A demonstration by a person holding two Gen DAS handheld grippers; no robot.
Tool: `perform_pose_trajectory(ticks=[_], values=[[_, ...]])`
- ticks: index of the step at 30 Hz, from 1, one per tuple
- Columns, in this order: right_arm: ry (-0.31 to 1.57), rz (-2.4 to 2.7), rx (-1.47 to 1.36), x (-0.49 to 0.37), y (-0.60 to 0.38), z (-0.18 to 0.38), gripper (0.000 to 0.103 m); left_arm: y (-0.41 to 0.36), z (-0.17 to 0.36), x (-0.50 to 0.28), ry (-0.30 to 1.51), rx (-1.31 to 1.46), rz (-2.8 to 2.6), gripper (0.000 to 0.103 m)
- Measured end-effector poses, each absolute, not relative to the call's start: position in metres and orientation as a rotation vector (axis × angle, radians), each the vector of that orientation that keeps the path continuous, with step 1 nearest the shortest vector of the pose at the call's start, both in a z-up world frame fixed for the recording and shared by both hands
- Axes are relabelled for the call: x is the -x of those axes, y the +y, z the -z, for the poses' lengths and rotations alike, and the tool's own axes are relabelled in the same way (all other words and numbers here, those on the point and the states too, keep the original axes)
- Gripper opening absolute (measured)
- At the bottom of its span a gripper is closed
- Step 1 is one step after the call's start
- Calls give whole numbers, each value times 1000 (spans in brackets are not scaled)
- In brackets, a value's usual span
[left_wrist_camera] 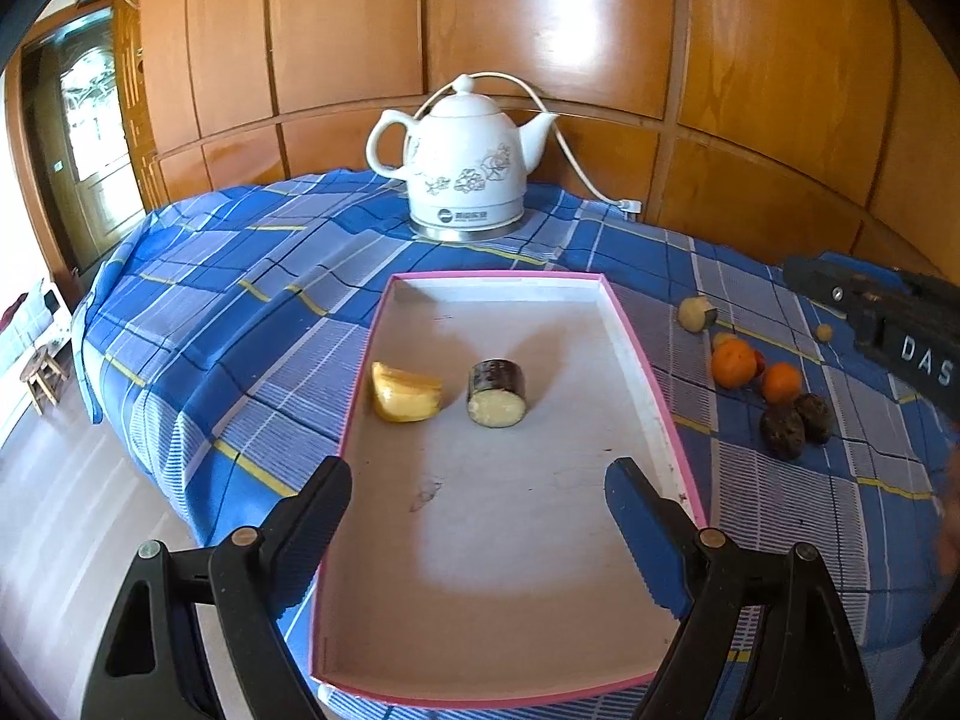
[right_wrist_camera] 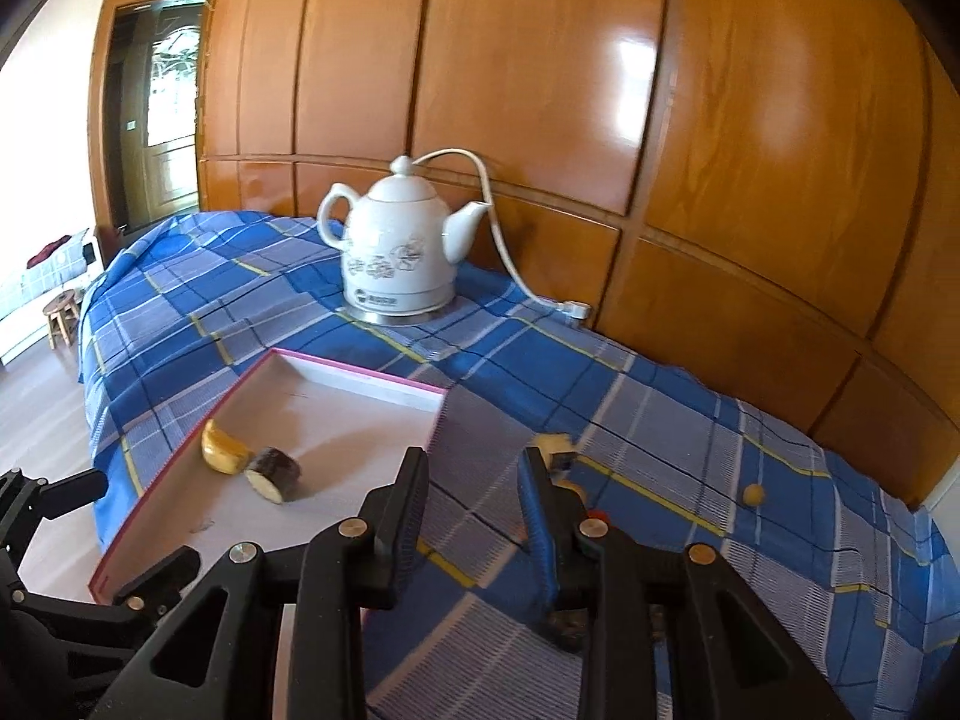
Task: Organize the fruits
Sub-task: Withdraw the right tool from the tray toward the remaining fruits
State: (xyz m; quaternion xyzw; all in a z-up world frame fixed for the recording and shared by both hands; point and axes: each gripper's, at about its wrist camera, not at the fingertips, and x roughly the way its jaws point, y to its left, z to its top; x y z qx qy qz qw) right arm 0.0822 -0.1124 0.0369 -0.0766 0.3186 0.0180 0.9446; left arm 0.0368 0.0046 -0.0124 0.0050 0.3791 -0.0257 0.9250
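The left claw (left_wrist_camera: 480, 492) is hovering wide open over the near end of the pink-rimmed tray (left_wrist_camera: 637, 354), gripping nothing. The right claw (right_wrist_camera: 474, 462) is hanging over the blue plaid cloth (left_wrist_camera: 240, 276) just right of the tray, its fingers standing only a narrow gap apart with nothing between them. Farther into the tray, a yellow fruit wedge (left_wrist_camera: 405, 399) is lying by the left wall, and a dark-skinned cut piece (left_wrist_camera: 497, 393) is sitting just beside it, pale face turned toward the camera. Right of the tray, loose fruit is waiting on the worktop: two dark fruits (left_wrist_camera: 783, 432) touching each other, then two oranges (left_wrist_camera: 733, 363), then a pale cut piece (left_wrist_camera: 696, 313) and a small yellow ball (left_wrist_camera: 824, 332). Beyond the tray, a white kettle (left_wrist_camera: 462, 174) is standing against the wooden panelling (left_wrist_camera: 540, 30)
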Motion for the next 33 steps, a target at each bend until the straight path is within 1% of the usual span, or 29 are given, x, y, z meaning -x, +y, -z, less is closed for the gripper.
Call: perform_pose_trajectory(ticks=[18,33], values=[[615,127,165,-80,-197,-65,33,-37,11,-46,787,-68,124,87],[636,152,191,-83,-227,-60,34,-68,7,-54,791,-110,182,87]])
